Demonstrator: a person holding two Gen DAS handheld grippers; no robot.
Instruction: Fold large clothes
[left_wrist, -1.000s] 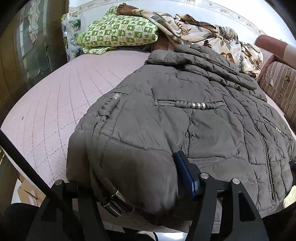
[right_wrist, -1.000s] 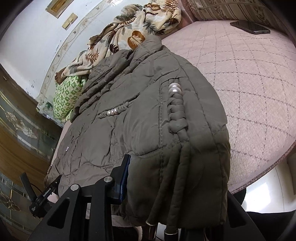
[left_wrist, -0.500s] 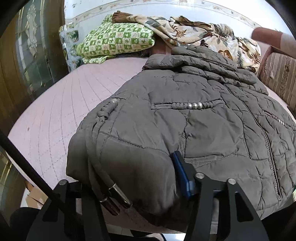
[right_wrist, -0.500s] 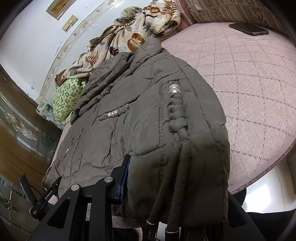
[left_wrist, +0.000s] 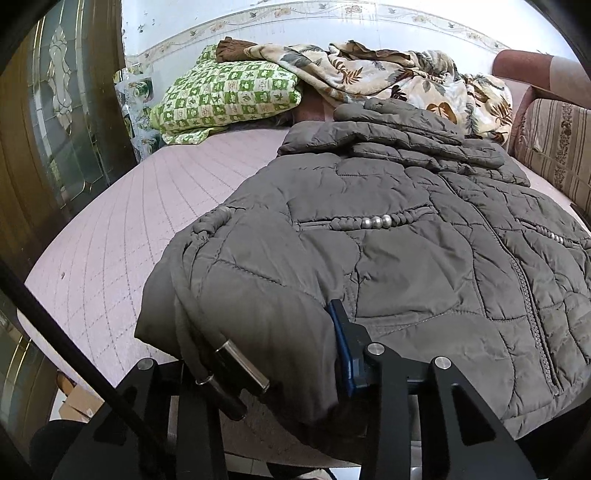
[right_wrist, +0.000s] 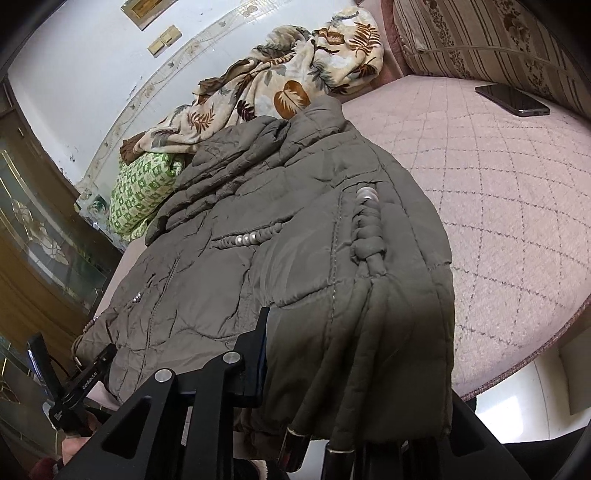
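Observation:
A grey-brown quilted jacket (left_wrist: 406, 236) lies spread on the pink quilted bed (left_wrist: 129, 221), collar towards the far wall. My left gripper (left_wrist: 258, 354) is shut on the jacket's left hem corner at the bed's near edge; drawcords with metal tips (left_wrist: 240, 363) hang over it. In the right wrist view the same jacket (right_wrist: 277, 240) fills the middle, and my right gripper (right_wrist: 354, 373) is shut on its right hem corner, with cords (right_wrist: 369, 236) draped over the fold. The inner fingertips are hidden under fabric.
A green checked pillow (left_wrist: 229, 96) and a leaf-print blanket (left_wrist: 388, 74) lie at the head of the bed. A striped cushion (left_wrist: 554, 147) is at the right. A phone (right_wrist: 513, 99) lies on the bed (right_wrist: 517, 206). A wooden glass-door cabinet (left_wrist: 55, 110) stands on the left.
Both grippers keep their hold on the hem corners. The hem has moved slightly forward up the bed, so the far pillows look nearer and lower.

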